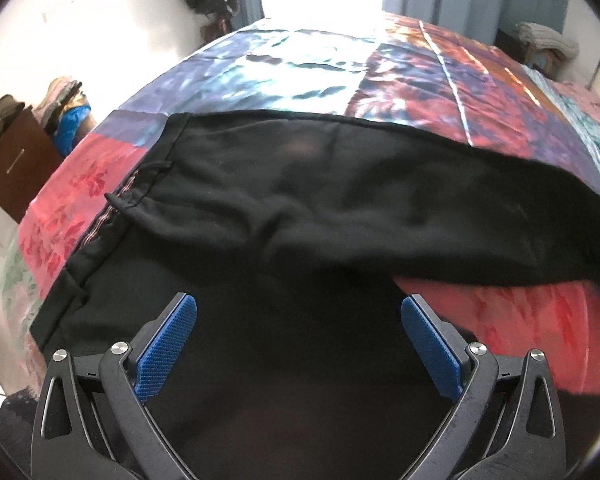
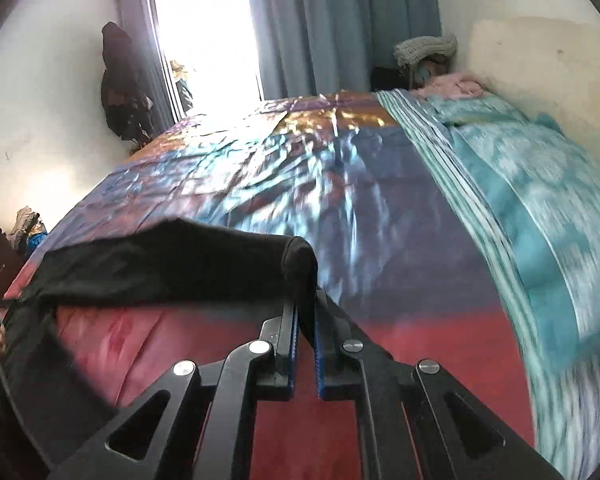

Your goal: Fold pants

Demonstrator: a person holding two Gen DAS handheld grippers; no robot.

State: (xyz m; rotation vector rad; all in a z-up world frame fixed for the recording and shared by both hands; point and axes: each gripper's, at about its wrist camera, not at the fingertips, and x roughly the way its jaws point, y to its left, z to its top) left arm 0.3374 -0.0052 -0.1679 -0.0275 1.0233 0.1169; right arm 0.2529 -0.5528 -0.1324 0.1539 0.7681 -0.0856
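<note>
We saw a bed [image 1: 320, 68] under a glossy patchwork cover of red, blue, purple and orange panels. Black pants [image 1: 300, 200] lay spread across its near part, waistband toward the left edge. At the far right side, by the wall, a teal blanket [image 2: 540, 200] and a pink cloth [image 2: 456, 84] lay on it.

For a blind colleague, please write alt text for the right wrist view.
The right tongs are shut on a folded end of black pants, lifting it above a bed with a shiny multicoloured bedspread. Behind the bed are a bright window and blue curtains.
</note>
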